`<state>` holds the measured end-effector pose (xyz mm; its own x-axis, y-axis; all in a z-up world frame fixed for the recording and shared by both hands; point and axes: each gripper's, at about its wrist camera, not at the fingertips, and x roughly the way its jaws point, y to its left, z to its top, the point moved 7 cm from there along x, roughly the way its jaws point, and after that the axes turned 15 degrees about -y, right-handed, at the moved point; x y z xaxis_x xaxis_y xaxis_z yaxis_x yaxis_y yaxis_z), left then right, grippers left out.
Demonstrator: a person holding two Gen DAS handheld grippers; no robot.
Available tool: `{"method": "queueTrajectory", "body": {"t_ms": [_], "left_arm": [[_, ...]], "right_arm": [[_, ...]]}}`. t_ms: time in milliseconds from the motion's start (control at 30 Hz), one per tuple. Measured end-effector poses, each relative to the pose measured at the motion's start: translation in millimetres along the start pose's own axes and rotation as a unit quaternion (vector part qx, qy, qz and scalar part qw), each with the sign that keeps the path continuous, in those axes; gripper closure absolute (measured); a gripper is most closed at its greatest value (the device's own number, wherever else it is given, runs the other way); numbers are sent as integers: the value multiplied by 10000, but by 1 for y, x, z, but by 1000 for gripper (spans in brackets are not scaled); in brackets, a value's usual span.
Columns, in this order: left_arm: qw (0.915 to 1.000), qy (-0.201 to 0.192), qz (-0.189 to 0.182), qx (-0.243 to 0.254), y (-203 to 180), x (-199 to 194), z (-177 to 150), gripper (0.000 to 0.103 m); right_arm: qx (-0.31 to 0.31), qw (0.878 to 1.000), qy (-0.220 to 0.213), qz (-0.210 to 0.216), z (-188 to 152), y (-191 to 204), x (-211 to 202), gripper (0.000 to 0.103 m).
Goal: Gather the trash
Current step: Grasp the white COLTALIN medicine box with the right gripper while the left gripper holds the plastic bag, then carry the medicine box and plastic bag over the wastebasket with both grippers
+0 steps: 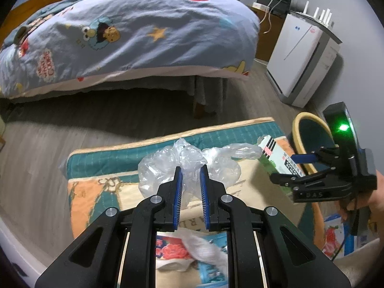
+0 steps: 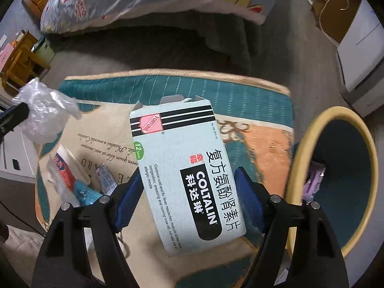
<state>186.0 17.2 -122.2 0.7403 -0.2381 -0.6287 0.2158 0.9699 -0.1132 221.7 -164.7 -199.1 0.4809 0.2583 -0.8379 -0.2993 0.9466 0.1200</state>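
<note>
- The medicine box (image 2: 187, 175) sat nearest the lens, clamped across its width by the right tool (image 2: 189, 201), lifted above the rug (image 2: 261, 148) just beside the bin (image 2: 333, 117).
- The left tool (image 1: 190, 180) was pinched together on a crumpled clear plastic bag (image 1: 168, 163), held over the rug.
- Wrappers (image 2: 79, 187) still lay on the rug.
- Risk: the grip sat low on the box, so it could pivot and drop outside the bin's rim.
- The slippery bag could slide free.
</note>
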Motion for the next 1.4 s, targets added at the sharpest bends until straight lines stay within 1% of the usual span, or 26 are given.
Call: {"method": "queueTrajectory", "body": {"t_ms": [67, 100, 233, 333, 500, 667, 800, 867, 967, 1067, 1300, 1400], "left_arm": [[10000, -37, -42, 58, -9, -1, 2, 87], [9999, -46, -64, 77, -14, -1, 3, 87], [9997, -57, -164, 160, -33, 1, 4, 87], [9994, -66, -237, 223, -49, 3, 6, 87], [9985, -141, -388, 357, -81, 7, 11, 87], [9966, -173, -564, 573, -119, 18, 13, 87], [9946, -179, -726, 725, -151, 28, 12, 87], [9935, -178, -822, 772, -167, 33, 11, 87], [9918, -179, -953, 834, -190, 41, 11, 87], [9899, -153, -1102, 882, -212, 49, 8, 87], [9832, -121, -1377, 1191, -258, 66, -8, 87], [9808, -108, -1406, 1345, -273, 71, -17, 87]], "right_arm": [[96, 9999, -81, -35, -2, -5, -11, 29], [143, 9998, -111, -54, -10, -1, -21, 29], [303, 9992, -240, -83, -11, -19, -48, 29], [376, 9984, -371, -186, -9, -34, -59, 29], [684, 9955, -489, -429, -13, -71, -77, 29], [942, 9919, -628, -578, -19, -102, -93, 29], [1248, 9868, -670, -780, -27, -132, -99, 29], [1420, 9837, -629, -909, -32, -146, -100, 29], [1800, 9752, -637, -1118, -41, -170, -104, 29], [2242, 9628, -691, -1337, -48, -194, -109, 29], [2815, 9426, -813, -1603, -59, -225, -115, 29], [2928, 9383, -820, -1647, -64, -234, -116, 29]]}}
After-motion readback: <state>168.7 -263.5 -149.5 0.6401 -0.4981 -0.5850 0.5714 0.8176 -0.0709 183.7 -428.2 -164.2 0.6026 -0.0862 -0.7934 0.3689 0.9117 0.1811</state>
